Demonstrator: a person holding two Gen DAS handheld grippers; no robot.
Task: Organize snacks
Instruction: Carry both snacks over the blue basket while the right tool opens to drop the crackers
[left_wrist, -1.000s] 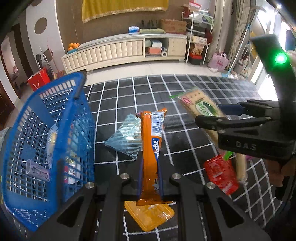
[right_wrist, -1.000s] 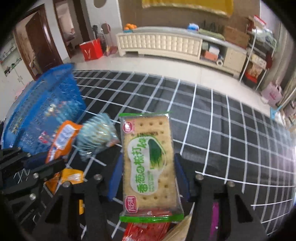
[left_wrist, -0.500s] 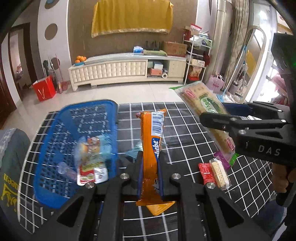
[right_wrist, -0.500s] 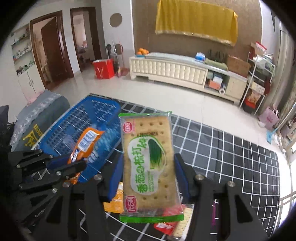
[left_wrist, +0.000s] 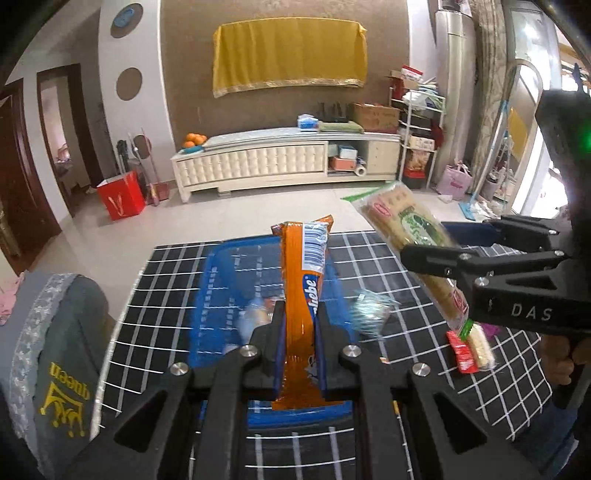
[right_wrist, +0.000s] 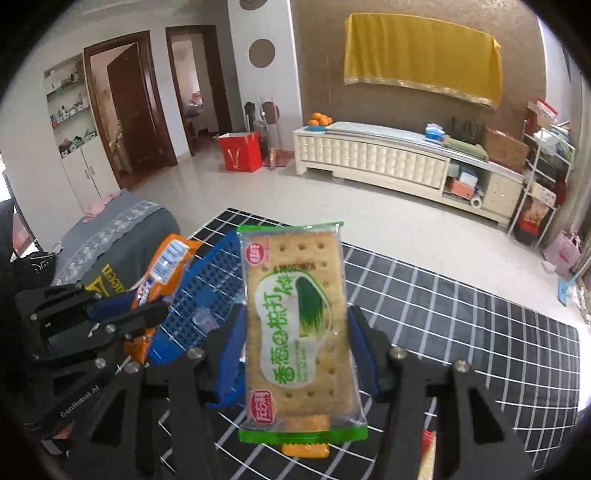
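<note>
My left gripper (left_wrist: 299, 314) is shut on an orange snack packet (left_wrist: 301, 284) and holds it upright, high above the blue basket (left_wrist: 218, 295). My right gripper (right_wrist: 297, 325) is shut on a green-edged cracker pack (right_wrist: 299, 325), also held high; it shows at the right of the left wrist view (left_wrist: 413, 236). The basket (right_wrist: 210, 295) lies on the black grid-patterned tabletop (right_wrist: 461, 332) with several snacks inside, blurred. The left gripper with the orange packet (right_wrist: 162, 269) shows at the left of the right wrist view.
A clear blue wrapper (left_wrist: 369, 314) lies right of the basket. A red packet (left_wrist: 460, 350) and a cracker stick pack (left_wrist: 480, 347) lie on the table at the right. A grey cushioned seat (left_wrist: 55, 350) stands at the table's left.
Both grippers rose well above the table with their snacks. The left gripper moved left, so the basket now lies directly under the orange packet.
</note>
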